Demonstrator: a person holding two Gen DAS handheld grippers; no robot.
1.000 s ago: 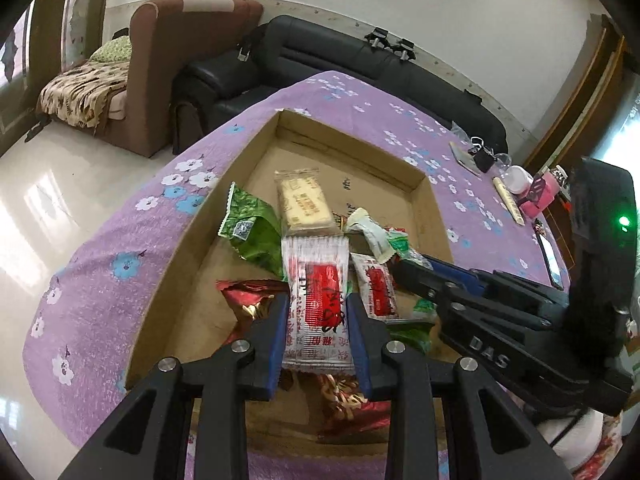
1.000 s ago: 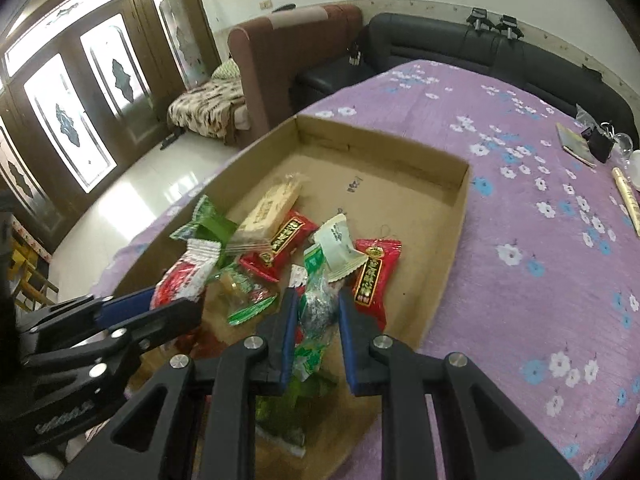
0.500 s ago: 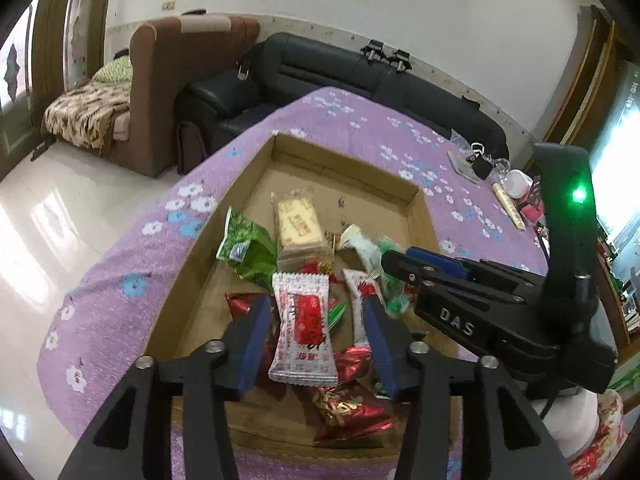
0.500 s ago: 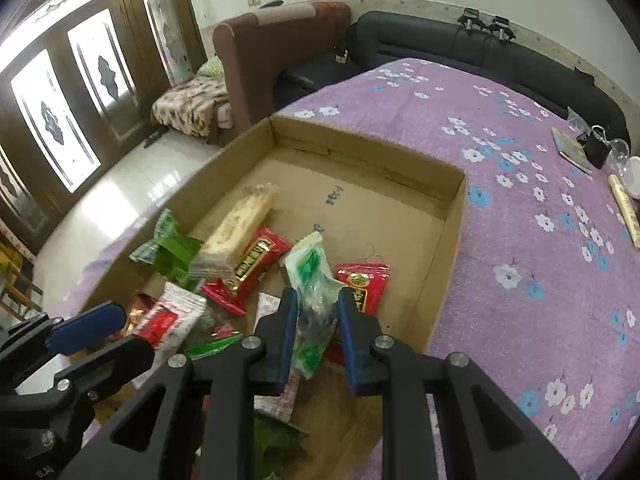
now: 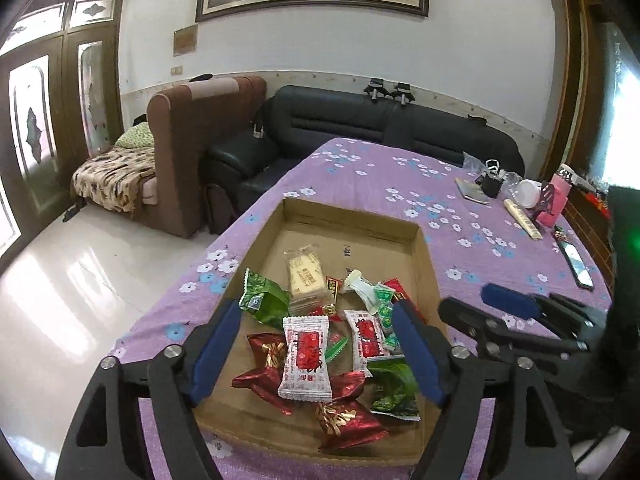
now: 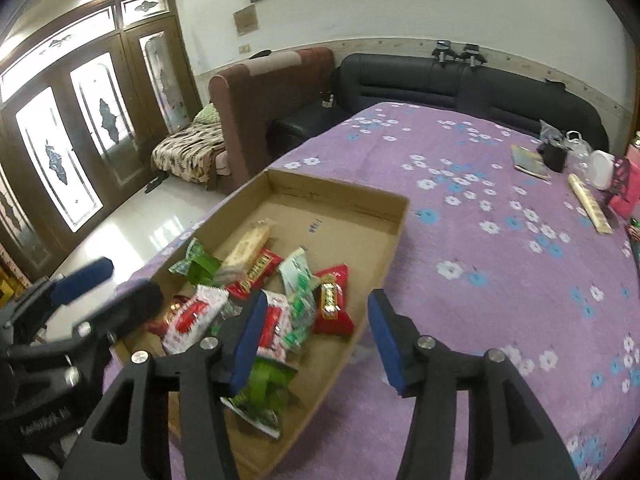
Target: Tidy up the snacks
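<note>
Snacks lie heaped in the near half of a shallow cardboard tray (image 5: 424, 264) on a table under a purple flowered cloth (image 5: 360, 176). Far half of the tray floor is bare cardboard.

Left gripper (image 5: 316, 348): jaws spread wide, nothing between them, hovering above the near end of the tray. Directly under it, a white packet with a red label (image 5: 306, 360) lies flat on top of two crinkled red foil packets (image 5: 264, 376). Just right of it a second, smaller white-and-red packet (image 5: 366, 338). Green foil packet (image 5: 262, 300) at the left wall of the tray; another green one (image 5: 394, 390) at the near right corner. Pale biscuit bar in clear wrap (image 5: 306, 276) sits farther in, with a white-and-green sachet (image 5: 370, 292) to its right.

Right gripper (image 6: 316, 340): jaws also spread, empty, held over the right wall of the tray near its near end; its left finger hangs over the snacks, its right finger over the cloth. Red packet with a gold label (image 6: 330, 300) lies just beyond it, inside the tray. In this view the left gripper shows blurred at the left edge.

Far right of the table: a small booklet (image 6: 528, 162), a dark box (image 6: 554, 156), a white jar (image 6: 602, 168), a pale stick (image 6: 590, 202). Black sofa (image 5: 384, 128) and brown armchair (image 5: 192, 120) beyond the table.
</note>
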